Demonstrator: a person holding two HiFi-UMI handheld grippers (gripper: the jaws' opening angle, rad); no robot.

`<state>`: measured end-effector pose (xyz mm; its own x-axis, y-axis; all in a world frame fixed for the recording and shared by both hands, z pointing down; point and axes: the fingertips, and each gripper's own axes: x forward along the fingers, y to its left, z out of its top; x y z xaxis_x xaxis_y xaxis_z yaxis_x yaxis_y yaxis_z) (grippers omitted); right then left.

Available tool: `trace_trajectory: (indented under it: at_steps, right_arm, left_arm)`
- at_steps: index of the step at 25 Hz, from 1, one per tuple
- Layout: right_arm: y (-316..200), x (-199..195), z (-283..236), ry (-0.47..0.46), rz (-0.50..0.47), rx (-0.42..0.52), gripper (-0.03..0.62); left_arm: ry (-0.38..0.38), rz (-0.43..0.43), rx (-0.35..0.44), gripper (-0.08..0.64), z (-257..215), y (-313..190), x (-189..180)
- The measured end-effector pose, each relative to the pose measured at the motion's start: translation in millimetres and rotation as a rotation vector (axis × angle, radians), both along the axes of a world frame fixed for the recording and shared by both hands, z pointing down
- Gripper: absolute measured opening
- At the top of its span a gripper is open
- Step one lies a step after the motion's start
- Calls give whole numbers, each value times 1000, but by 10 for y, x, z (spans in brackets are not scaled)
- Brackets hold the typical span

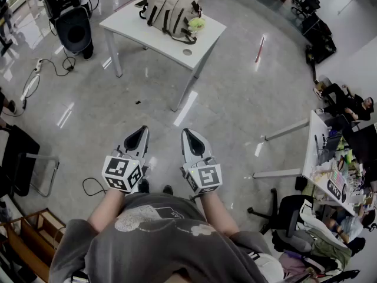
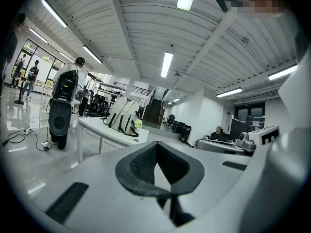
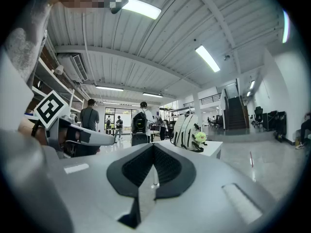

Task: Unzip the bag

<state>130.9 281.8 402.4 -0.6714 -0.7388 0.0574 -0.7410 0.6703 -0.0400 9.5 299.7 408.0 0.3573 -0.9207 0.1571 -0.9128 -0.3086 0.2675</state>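
Fingers of the left gripper and right gripper are together, well apart from the bag on the table.

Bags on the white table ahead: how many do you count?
1: a beige backpack stands upright near the far edge of the table. A smaller one behind it could be hidden.

No readable text, brand, number anywhere. Cubes on left gripper, right gripper: square marker patterns only.
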Motion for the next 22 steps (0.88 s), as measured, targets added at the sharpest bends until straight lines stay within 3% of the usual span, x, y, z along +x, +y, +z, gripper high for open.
trace_trajectory:
  at_steps: [13,16,22]
  right_arm:
    - [-203,-55,-23,16,24,-6,-1]
    - [-276,-50,-91,-15,50,1,0]
    - [-235,-80,-118,-85,105,23,0]
  left_arm:
    - [-36,11,39,5,-113,-106,-126]
    - [-51,2,45,5,-134,-147,-222]
    - [-5,31,55,5,-85,-59,-381]
